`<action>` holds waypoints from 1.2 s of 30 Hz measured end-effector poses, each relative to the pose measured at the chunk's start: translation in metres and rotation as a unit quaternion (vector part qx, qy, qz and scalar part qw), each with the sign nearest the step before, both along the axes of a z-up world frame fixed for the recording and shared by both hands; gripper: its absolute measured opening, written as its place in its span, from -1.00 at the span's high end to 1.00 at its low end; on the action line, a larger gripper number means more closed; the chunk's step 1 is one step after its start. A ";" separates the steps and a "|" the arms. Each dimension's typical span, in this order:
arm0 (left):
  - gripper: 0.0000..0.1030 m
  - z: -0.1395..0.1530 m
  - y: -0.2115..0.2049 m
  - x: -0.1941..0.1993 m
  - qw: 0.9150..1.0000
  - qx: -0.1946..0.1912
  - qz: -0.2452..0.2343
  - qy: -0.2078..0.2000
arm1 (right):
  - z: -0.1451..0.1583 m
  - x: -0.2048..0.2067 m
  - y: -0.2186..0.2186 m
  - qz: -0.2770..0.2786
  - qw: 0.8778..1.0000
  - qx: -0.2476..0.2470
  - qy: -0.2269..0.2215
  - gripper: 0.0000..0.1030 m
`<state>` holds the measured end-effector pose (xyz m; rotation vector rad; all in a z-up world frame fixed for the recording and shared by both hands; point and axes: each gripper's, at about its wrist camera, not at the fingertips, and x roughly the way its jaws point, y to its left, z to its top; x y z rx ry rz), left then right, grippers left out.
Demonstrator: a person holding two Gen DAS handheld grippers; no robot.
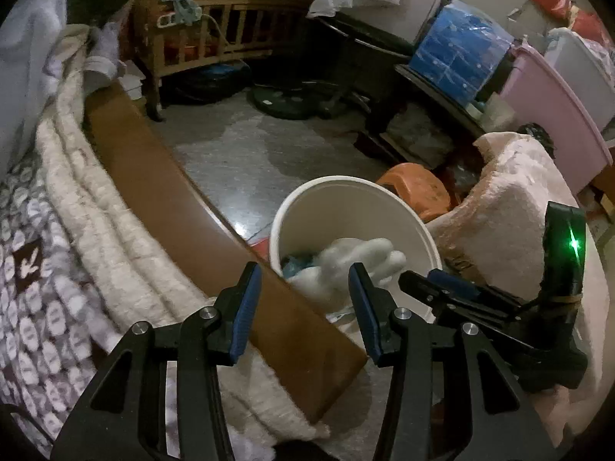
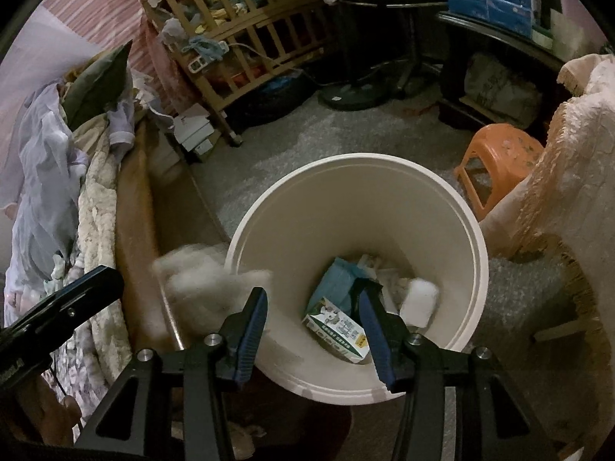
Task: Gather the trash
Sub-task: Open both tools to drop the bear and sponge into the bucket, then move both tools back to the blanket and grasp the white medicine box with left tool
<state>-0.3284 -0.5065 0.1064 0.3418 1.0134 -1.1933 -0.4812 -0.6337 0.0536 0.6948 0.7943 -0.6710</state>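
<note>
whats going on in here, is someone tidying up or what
A person is collecting trash with a handheld gripper in each hand, both aimed down at a white bucket on the floor beside the bed. The left gripper and right gripper both stand open with nothing pinched between their pads. A blurred white wad shows at the bucket's mouth, apparently dropping in. Inside already lie a green and white carton, a light blue packet and some white scraps.

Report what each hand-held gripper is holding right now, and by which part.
Nothing is held. The left hand-held gripper and the right hand-held gripper both stand open and empty above the white bucket; the white wad hangs blurred at the bucket's rim.
</note>
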 end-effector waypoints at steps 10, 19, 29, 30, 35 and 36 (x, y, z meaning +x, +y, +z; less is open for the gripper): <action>0.12 0.005 0.034 0.017 0.998 0.007 0.038 -0.041 | 0.006 0.018 0.020 0.026 1.000 -0.004 0.001 0.07; 0.12 0.008 0.082 0.049 0.993 0.016 0.098 -0.063 | 0.020 0.049 0.054 0.068 0.997 -0.017 -0.008 0.07; 0.12 0.011 0.159 0.094 0.981 0.030 0.172 -0.087 | 0.035 0.106 0.113 0.145 0.989 -0.031 -0.021 0.06; 0.12 0.013 0.167 0.099 0.979 0.033 0.181 -0.090 | 0.036 0.114 0.121 0.157 0.987 -0.032 -0.020 0.05; 0.12 0.015 0.216 0.127 0.969 0.043 0.226 -0.089 | 0.037 0.150 0.157 0.210 0.977 -0.029 -0.021 0.03; 0.12 0.014 0.228 0.133 0.967 0.045 0.236 -0.088 | 0.037 0.156 0.164 0.219 0.975 -0.025 -0.023 0.03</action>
